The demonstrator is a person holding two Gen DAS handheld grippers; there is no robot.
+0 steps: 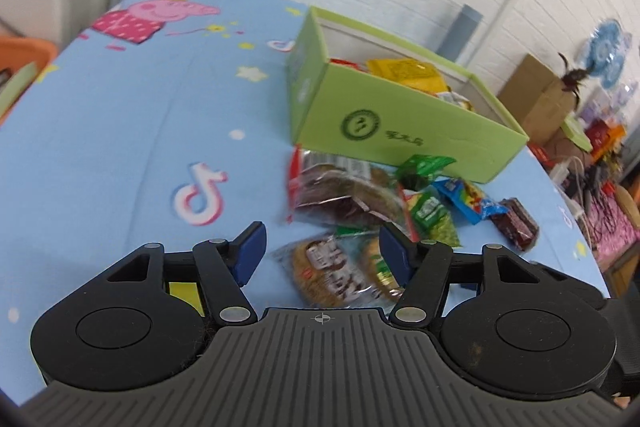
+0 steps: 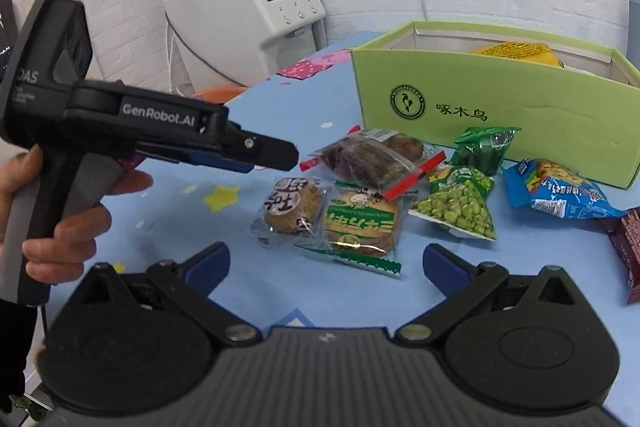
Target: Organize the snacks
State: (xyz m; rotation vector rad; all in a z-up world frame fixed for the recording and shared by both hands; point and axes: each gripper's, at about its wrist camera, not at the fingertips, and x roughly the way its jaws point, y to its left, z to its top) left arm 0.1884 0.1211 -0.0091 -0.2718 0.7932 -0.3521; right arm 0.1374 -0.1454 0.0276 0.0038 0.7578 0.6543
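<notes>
**op:** While I've got both rigs hovering over the surface (image 2: 168, 219), here's the state: left gripper (image 1: 320, 251) has its jaws spread wide, nothing between them, right above the round cookie pack (image 1: 328, 271). Right gripper (image 2: 326, 261) is wide open too and holding nothing, with the green-label biscuit pack (image 2: 360, 223) just ahead of it.

**reply:** Where's the rest of the snacks?

**op:** Clustered in front of the green box (image 2: 500, 123), which sits toward the surface's far edge by the wall. Clear dark-pastry bag (image 2: 368, 159), green pea bag (image 2: 460, 205), small dark green packet (image 2: 484, 147), blue packet (image 2: 556, 193), and a maroon one (image 2: 626, 247) at the right. A yellow bag (image 2: 516, 51) is already inside the box.
</notes>
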